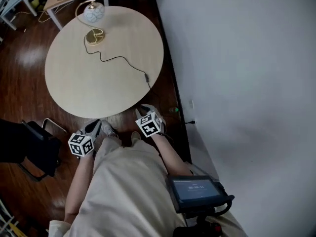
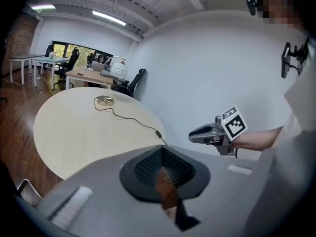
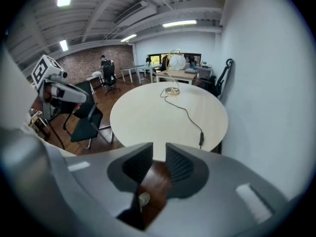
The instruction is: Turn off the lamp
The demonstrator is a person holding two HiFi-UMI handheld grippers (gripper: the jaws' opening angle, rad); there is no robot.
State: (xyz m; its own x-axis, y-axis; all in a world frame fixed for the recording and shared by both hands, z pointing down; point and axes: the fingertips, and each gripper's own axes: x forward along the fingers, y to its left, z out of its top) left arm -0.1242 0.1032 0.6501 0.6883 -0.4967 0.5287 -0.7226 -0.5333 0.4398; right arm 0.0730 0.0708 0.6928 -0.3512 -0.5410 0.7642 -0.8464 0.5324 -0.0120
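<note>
Head view, tongs: the left tongs and the right tongs were held above the person's legs, by the near edge of the counter; nothing was touched.
Head view, surface: the lamp was stood at the far edge of the round pale counter, well apart from both tongs. Its cord was trailed to an inline switch near the right rim.
Head view, room: a dark wooden floor and a white wall were seen.
Left gripper view, tongs: the jaws were clenched tip to tip, with nothing grasped.
Right gripper view, tongs: the jaws were released, parted by a narrow gap, with nothing between them.
Right gripper view, room: a black chair was seen left of the counter, and a desk behind the lamp.
</note>
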